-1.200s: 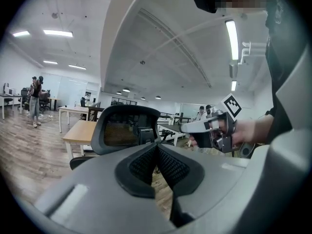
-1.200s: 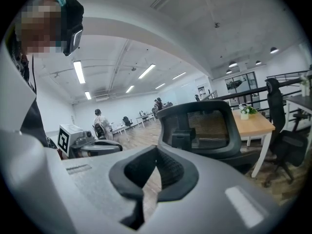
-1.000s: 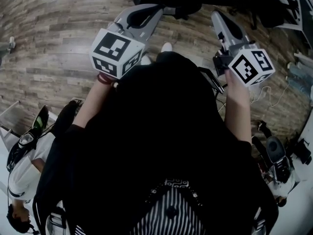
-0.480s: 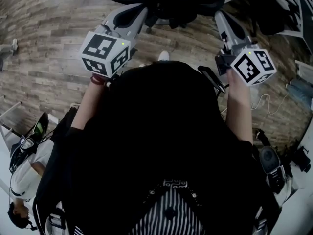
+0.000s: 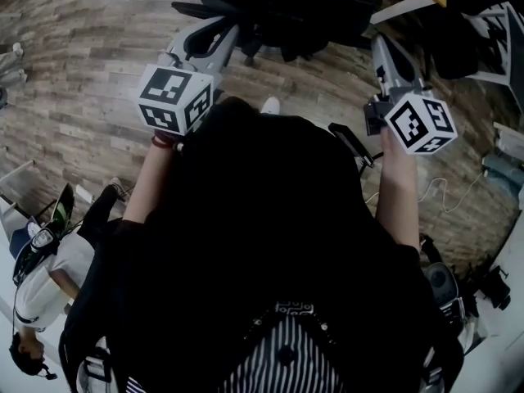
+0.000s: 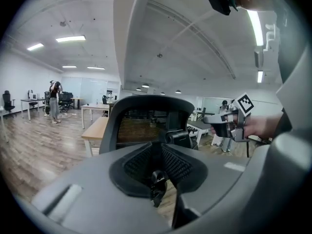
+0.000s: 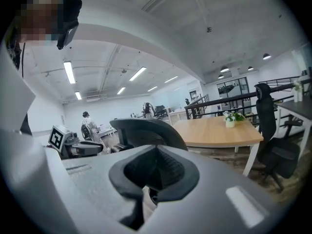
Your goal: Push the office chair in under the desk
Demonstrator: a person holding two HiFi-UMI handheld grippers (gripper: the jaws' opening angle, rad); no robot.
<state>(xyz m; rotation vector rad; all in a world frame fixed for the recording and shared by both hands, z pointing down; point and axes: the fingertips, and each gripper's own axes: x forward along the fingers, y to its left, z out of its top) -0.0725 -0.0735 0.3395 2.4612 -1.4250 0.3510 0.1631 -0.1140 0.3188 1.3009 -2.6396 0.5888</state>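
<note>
Well, the chair [image 5: 286,2] stands just ahead of both tools, with the wooden tabletop [image 7: 219,130] beyond it to the right. My left tool [image 6: 168,201] has just been cracking open with nothing between its jaws; my right tool [image 7: 144,204] is clenched and empty. I'd press on the hard curved frame [image 6: 146,100], not the springy mesh [image 6: 141,128], and roll it evenly over the plank floor [image 5: 98,47].

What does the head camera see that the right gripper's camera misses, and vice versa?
Only the head view shows the right gripper from outside, with its black-and-white marker cube and the hand holding it. Only the right gripper view shows the light wooden desk's full top, a small white-potted plant on it, and ceiling strip lights. Both show the black mesh-backed office chair and wood-plank floor.
</note>
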